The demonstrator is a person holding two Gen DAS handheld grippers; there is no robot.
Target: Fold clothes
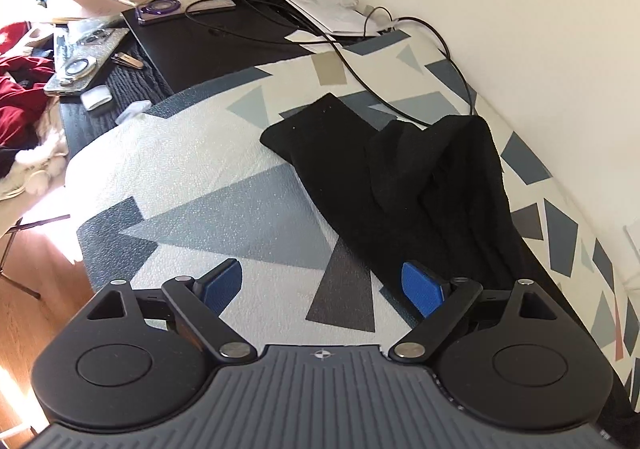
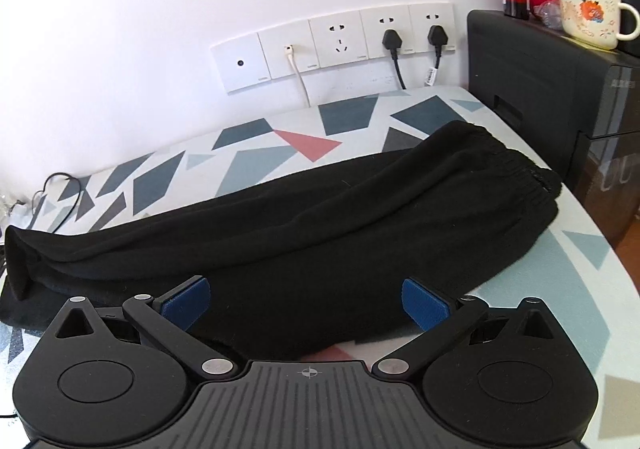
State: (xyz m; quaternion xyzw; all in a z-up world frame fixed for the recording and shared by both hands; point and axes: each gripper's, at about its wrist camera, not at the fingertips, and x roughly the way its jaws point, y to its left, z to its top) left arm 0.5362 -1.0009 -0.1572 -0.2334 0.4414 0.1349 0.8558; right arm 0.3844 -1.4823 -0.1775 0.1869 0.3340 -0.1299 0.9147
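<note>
Left gripper (image 1: 322,287) jaws are spread w/ nothing between; right gripper (image 2: 308,303) likewise spread, empty. Black trousers (image 2: 320,217) are laid lengthwise across frame centre on patterned mat (image 2: 256,165), legs doubled. Step judged: btwn folds, cloth let go. Next, leg ends (image 1: 320,129) need pinching and carrying to waistband (image 2: 516,165). Mug (image 2: 588,9), upper right: contents can't be seen.

The left gripper (image 1: 322,289) points downward with jaws wide apart, nothing between them. The right gripper (image 2: 306,303) seems equally wide, gripping nothing.
</note>
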